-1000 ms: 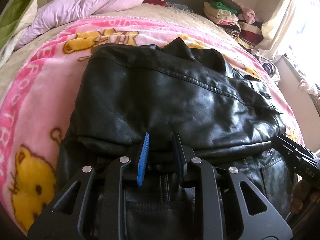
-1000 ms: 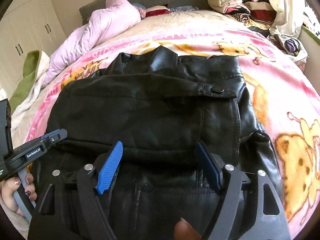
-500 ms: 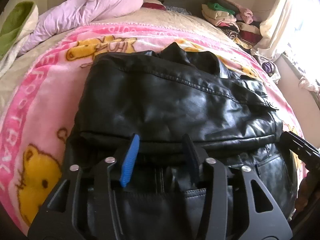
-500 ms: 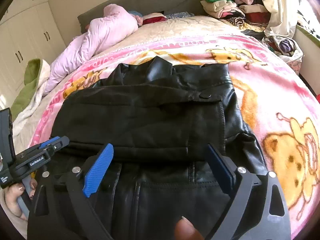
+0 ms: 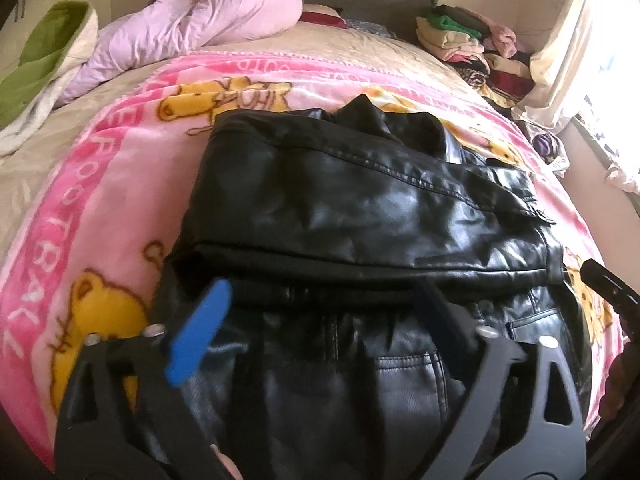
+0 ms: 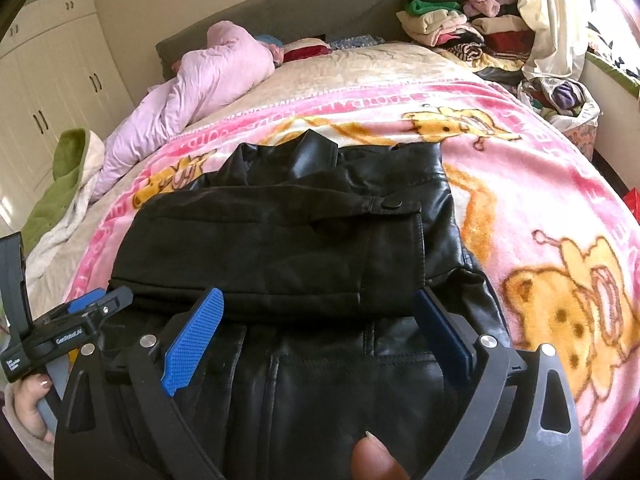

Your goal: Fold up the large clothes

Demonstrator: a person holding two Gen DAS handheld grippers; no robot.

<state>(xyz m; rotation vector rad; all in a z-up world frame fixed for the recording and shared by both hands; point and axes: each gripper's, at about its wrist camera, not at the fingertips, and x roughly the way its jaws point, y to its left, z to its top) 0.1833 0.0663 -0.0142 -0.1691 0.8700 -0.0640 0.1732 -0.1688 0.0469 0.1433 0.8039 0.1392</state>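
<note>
Two grippers hover over the folded black leather jacket [image 5: 360, 208]: left gripper [image 5: 320, 320] opening, empty; right gripper [image 6: 320, 328] wide open, empty.

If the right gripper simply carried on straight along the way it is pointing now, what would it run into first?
Most likely the black leather jacket: the right gripper, jaws wide open and holding nothing, points down at the folded-over layer's near edge. Depth is hard to judge in the fisheye view, so it might first touch the lower layer below that edge.

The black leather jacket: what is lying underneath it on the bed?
Under the black leather jacket lies a pink cartoon-bear blanket, showing around its far and side edges, spread over a beige bedspread. Whatever sits directly beneath the jacket's middle is covered and cannot be seen.
</note>
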